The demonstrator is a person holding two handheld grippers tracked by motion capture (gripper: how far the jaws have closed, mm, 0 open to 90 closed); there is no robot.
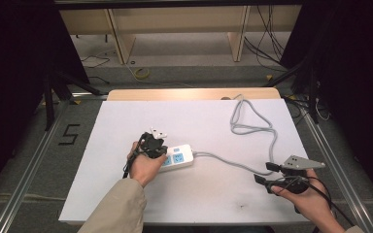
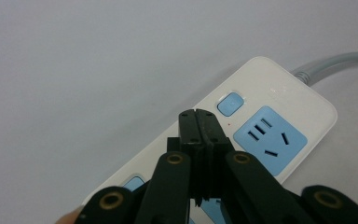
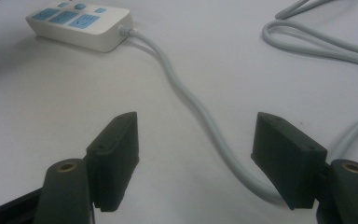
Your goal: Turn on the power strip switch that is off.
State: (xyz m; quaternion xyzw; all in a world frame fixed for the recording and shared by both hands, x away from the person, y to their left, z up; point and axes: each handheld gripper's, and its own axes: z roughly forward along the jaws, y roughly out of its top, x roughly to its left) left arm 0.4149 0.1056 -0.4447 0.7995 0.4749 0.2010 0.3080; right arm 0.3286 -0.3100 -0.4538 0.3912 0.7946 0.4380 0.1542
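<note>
Floor (image 1: 39, 145) beside table marked "5" (image 1: 69, 134).

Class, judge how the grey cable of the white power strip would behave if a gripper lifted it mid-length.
The grey round cable would probably sag limply: it lies in loose curves and loops. It may drag the white power strip, since they're joined. Its smooth sheath could slip between flat pads.

A white power strip (image 1: 177, 158) with blue sockets lies flat on the white counter (image 1: 126, 194). Its grey cord (image 1: 252, 127) trails right, then loops toward the counter's far edge.
</note>
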